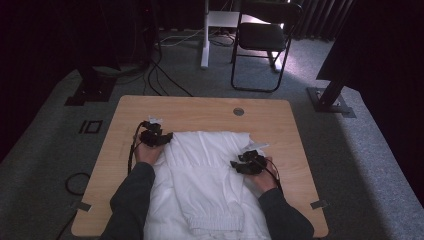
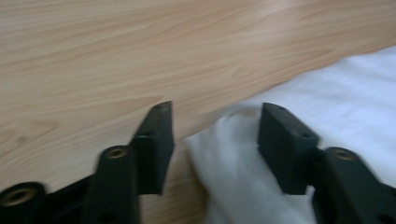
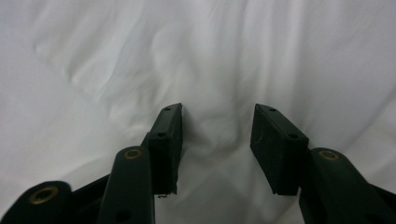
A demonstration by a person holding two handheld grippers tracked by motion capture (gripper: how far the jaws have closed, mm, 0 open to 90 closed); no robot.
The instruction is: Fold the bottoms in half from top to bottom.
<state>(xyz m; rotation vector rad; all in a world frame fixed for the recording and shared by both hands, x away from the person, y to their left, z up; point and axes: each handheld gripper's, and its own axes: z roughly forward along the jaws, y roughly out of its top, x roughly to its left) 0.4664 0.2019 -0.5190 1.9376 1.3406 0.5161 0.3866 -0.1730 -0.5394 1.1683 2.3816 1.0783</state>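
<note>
As a soft, light white sweater (image 1: pixel 205 175) sprawls limp, L gripper (image 2: pixel 215 140) and R gripper (image 3: pixel 217 140) hover spread; grab thick edges.

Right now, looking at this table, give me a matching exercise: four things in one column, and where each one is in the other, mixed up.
1. left gripper
2. right gripper
3. white garment
4. black chair

A. on the floor beyond the table
B. spread over the table's near half
C. at the garment's far left corner
D. over the garment's right side

Pairs: 1-C, 2-D, 3-B, 4-A
</note>
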